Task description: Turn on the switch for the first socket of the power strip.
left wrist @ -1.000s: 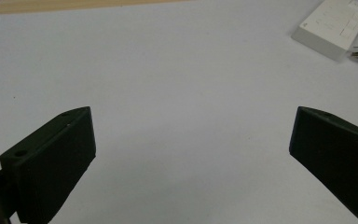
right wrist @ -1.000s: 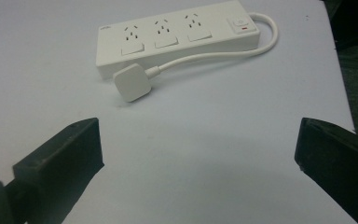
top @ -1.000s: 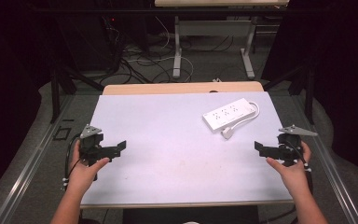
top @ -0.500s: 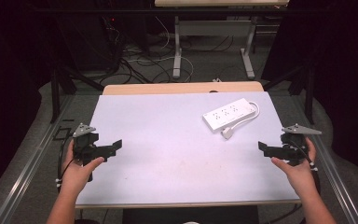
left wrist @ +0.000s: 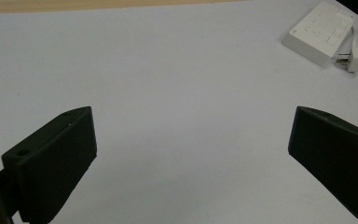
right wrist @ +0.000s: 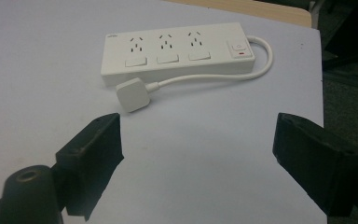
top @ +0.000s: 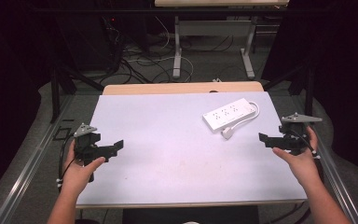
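A white power strip (top: 229, 115) lies flat at the table's far right, with three sockets and a red switch (right wrist: 177, 49). Its short cable loops round to a white plug (top: 227, 133) lying just in front of it (right wrist: 133, 94). My right gripper (top: 266, 139) hovers open at the right edge, jaws wide apart (right wrist: 198, 126), pointing at the plug from a short way off. My left gripper (top: 115, 146) is held open near the left edge, over bare table (left wrist: 192, 119). The strip (left wrist: 320, 32) sits far off at the top right of the left gripper view. Neither gripper holds anything.
The white table top (top: 177, 149) has a wooden strip (top: 182, 87) along its far edge. Metal rails (top: 32, 161) run along both sides. Beyond the table stand desk legs (top: 177, 51) and loose cables on the floor.
My left gripper has drifted a little toward the table's left edge. The right gripper has shifted slightly away from me. Both stay open and the power strip has not moved.
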The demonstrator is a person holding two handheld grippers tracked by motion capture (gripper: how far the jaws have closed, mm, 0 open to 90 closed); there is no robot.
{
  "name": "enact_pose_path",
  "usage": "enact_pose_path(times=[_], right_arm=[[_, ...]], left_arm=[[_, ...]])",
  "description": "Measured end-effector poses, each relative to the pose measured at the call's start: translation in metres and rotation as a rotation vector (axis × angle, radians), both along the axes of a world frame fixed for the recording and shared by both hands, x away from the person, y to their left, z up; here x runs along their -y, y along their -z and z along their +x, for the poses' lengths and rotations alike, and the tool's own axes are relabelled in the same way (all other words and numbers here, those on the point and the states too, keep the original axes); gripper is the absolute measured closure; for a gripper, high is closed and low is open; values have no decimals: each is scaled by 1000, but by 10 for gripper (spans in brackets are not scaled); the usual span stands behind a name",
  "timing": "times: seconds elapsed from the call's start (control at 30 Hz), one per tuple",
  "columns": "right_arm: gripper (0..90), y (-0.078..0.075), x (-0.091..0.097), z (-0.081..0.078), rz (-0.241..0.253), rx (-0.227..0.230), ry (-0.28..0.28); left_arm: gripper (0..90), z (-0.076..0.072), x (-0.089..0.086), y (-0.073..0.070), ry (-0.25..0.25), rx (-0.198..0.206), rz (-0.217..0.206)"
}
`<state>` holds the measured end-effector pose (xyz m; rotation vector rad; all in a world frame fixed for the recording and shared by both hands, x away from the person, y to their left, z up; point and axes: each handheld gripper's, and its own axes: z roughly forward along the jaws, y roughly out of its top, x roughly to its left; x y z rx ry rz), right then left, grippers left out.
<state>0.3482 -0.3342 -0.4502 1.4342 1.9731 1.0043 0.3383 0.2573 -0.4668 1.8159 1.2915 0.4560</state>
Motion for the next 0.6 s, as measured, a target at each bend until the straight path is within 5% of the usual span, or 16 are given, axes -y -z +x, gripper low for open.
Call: enact_pose_path(times=[0.6], right_arm=[[210,-19,-8,39,-44,-19,-18]], left_arm=[[12,-2,3,-2,12,5,2]])
